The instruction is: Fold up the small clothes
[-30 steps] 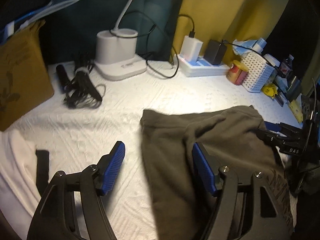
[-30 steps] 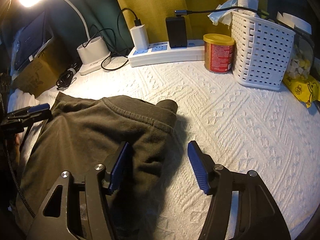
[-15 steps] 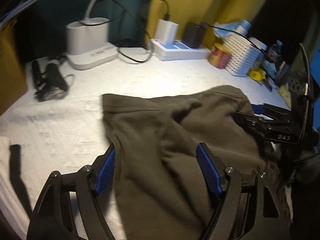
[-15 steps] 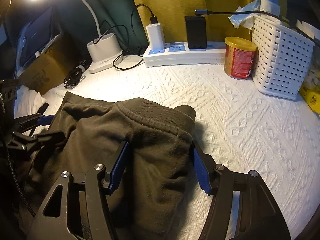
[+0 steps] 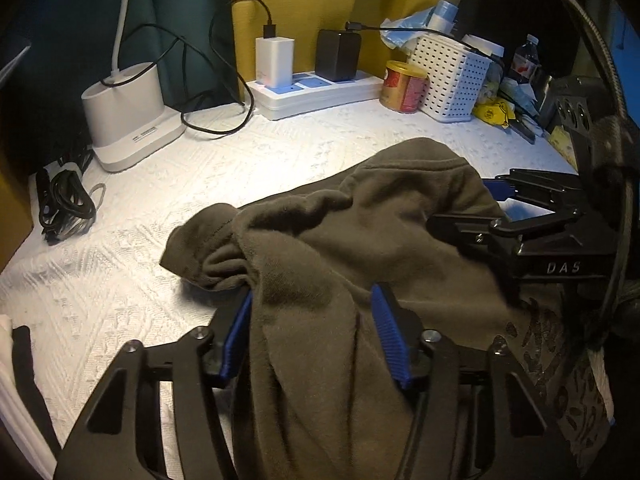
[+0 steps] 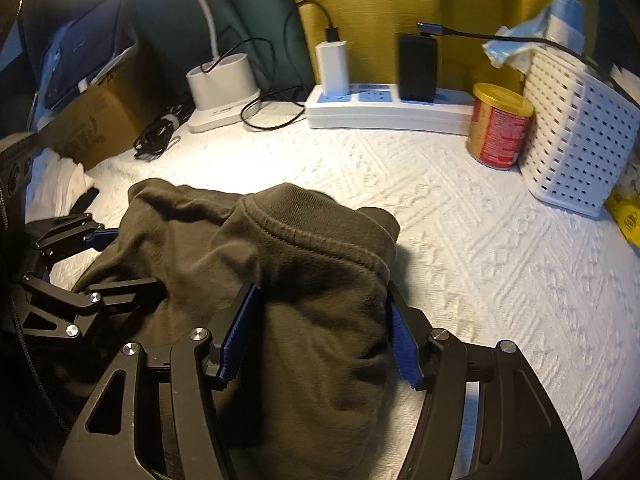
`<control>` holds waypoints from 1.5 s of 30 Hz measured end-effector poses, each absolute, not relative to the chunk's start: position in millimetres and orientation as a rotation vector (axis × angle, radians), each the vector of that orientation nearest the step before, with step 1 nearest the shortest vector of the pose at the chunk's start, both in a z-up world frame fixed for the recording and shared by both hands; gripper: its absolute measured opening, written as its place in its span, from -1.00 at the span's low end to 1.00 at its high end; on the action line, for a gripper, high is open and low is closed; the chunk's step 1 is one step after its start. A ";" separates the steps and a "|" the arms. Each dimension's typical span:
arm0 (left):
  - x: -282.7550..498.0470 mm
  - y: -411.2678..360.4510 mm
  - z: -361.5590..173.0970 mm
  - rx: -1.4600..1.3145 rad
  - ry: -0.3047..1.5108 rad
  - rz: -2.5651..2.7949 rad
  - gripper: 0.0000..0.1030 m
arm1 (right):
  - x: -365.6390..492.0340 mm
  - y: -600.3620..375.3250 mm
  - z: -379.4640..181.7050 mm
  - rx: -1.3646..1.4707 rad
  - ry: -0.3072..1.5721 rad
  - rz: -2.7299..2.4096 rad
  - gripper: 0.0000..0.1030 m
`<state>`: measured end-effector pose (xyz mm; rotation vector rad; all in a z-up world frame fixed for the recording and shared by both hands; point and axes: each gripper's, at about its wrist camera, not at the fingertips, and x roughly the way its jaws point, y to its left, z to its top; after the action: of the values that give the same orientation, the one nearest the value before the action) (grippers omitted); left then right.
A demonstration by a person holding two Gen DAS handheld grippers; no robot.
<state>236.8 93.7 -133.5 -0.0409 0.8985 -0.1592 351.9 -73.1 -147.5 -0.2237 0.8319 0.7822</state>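
The olive-brown garment (image 5: 320,264), ribbed hem bunched, lies on the white textured cloth (image 5: 120,272), its long axis toward the cameras. Left gripper (image 5: 312,332) is closing around its fabric; right gripper (image 6: 320,332) likewise closing on it.

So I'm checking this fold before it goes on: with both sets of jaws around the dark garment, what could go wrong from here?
1. The left gripper is closing its jaws on a thick bunch of the olive garment, so it may pinch several layers and fold unevenly.
2. The right gripper is also closing its jaws, near the ribbed hem; loose cloth there could slip out.
3. The grippers sit close together and might collide.
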 end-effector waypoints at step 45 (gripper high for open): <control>84.6 42.1 22.9 0.016 0.377 -0.157 -0.54 | 169.5 -150.2 24.2 -0.133 0.320 0.880 -0.62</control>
<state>84.6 42.1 22.9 0.0160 0.3773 -0.1574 169.5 -150.2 24.2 -0.1326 0.3200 0.8803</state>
